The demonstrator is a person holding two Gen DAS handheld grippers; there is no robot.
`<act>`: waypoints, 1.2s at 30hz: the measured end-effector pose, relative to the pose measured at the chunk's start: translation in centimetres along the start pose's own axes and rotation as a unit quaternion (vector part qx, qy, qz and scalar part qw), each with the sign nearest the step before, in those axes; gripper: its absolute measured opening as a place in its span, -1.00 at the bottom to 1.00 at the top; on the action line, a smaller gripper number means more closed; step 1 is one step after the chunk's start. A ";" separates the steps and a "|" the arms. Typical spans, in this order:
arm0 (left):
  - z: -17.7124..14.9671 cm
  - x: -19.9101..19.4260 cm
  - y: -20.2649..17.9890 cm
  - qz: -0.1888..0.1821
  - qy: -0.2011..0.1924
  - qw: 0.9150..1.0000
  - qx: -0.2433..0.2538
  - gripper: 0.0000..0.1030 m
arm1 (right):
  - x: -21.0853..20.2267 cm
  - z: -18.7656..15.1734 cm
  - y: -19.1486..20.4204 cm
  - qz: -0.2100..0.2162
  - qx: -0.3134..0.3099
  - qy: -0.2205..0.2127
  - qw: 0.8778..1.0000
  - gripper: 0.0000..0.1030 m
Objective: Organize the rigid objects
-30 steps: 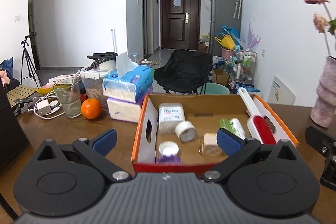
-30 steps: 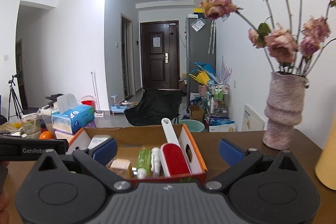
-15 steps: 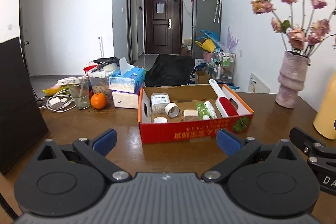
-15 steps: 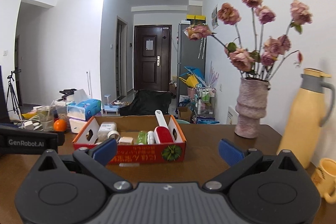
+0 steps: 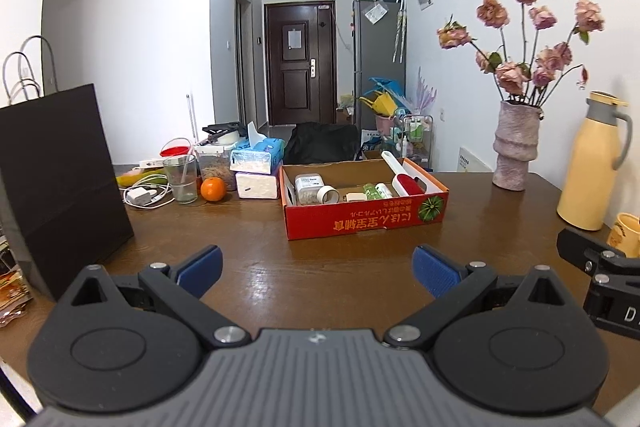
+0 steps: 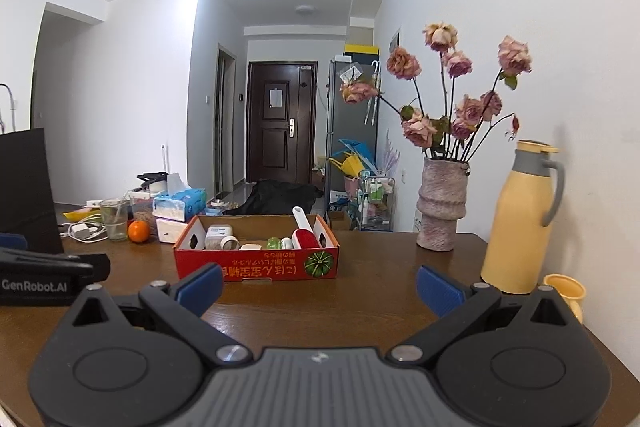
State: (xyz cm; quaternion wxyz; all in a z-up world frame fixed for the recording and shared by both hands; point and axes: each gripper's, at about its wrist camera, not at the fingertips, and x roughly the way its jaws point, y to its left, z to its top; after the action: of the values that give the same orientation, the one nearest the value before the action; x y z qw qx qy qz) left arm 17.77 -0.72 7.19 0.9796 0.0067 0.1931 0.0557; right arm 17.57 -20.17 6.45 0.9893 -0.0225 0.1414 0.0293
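A red cardboard box (image 5: 360, 221) (image 6: 256, 265) sits mid-table on the brown wooden table (image 5: 240, 239). Inside it lie a white jar (image 5: 308, 187), a roll of tape (image 5: 327, 193), a small white block (image 5: 355, 196), a green and a white tube (image 5: 378, 190) and a red lint brush (image 5: 402, 179) (image 6: 305, 235). My left gripper (image 5: 318, 269) stands open well in front of the box, nothing between its blue pads. My right gripper (image 6: 318, 285) is open too, equally far back and empty. Each gripper shows at the edge of the other's view.
A black paper bag (image 5: 60, 179) stands at the left. Behind it are a charger with cable (image 5: 140, 193), a glass (image 5: 182, 177), an orange (image 5: 212, 189) and tissue packs (image 5: 258, 157). At the right stand a vase of dried roses (image 5: 514, 145), a yellow thermos (image 5: 590, 163) and a yellow cup (image 6: 566, 293).
Both grippers have pulled back from the box, which now looks smaller and farther away. The bag, thermos and cup have come into view. Both stayed open and empty.
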 end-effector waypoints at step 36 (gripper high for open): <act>-1.9 -6.9 0.5 0.002 -0.024 1.000 0.006 1.00 | -6.6 -1.3 -0.1 -0.008 -0.003 -0.002 1.000 1.00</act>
State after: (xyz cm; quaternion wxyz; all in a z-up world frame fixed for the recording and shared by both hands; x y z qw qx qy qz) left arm 10.64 -1.00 8.02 0.9838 0.0141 0.1698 0.0559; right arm 10.90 -20.66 7.02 0.9896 -0.0261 0.1396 0.0221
